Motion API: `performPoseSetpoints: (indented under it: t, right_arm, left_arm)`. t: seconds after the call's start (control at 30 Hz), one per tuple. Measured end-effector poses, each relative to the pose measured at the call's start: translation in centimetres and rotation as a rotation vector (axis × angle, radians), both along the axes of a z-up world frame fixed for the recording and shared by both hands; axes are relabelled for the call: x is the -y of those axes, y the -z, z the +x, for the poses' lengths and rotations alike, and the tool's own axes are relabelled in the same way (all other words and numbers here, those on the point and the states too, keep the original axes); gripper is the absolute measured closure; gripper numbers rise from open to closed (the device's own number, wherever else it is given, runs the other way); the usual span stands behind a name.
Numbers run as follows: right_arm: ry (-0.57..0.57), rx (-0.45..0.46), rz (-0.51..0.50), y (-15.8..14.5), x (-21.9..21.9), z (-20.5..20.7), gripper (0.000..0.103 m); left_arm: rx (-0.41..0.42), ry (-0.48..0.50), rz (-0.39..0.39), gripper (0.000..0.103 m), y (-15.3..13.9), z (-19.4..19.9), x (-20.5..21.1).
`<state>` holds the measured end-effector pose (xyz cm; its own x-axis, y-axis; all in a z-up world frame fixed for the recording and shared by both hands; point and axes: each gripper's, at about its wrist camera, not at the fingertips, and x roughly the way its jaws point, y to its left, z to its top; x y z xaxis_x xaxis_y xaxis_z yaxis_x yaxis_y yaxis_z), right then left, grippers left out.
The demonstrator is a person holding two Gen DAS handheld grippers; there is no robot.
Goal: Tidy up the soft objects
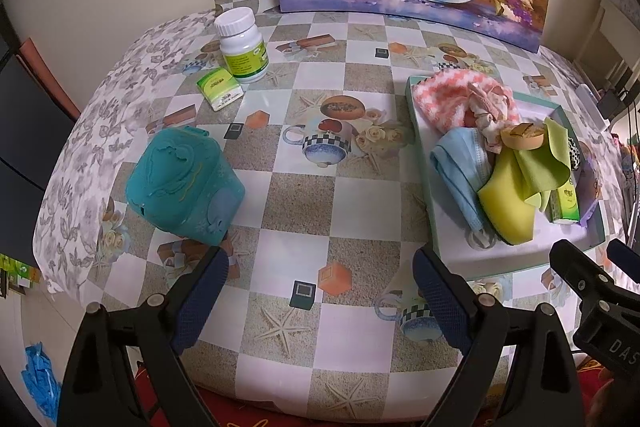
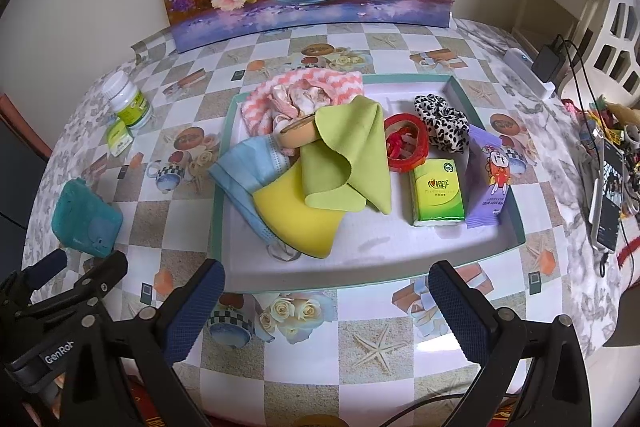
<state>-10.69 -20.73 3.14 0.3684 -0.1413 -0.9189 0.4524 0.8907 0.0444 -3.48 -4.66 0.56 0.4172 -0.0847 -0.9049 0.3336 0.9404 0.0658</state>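
Right wrist view: the right gripper (image 2: 326, 301) hangs wide and empty before the tray (image 2: 516, 223), where soft goods are heaped, apparently gathered for sorting: a creased green cloth (image 2: 352, 155), a spongy yellow pad (image 2: 300, 219), a pleated mask (image 2: 244, 175), a fuzzy towel (image 2: 320, 81). The left gripper (image 1: 320, 291), likewise wide, hovers over the glossy bench (image 1: 296, 195).

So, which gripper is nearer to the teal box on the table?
Left. The left gripper hovers just in front of the teal box; the right gripper faces the tray, farther away.
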Motion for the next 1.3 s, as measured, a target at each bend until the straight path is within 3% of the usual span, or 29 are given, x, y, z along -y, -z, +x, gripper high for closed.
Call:
performPoseSetpoints:
  t: [1.3]
  right_arm:
    - [0.003,-0.044,0.003,1.3,0.4,0.5,0.0]
  left_arm:
    - [-0.028,-0.052,0.027,0.009,0.9,0.8,-0.4]
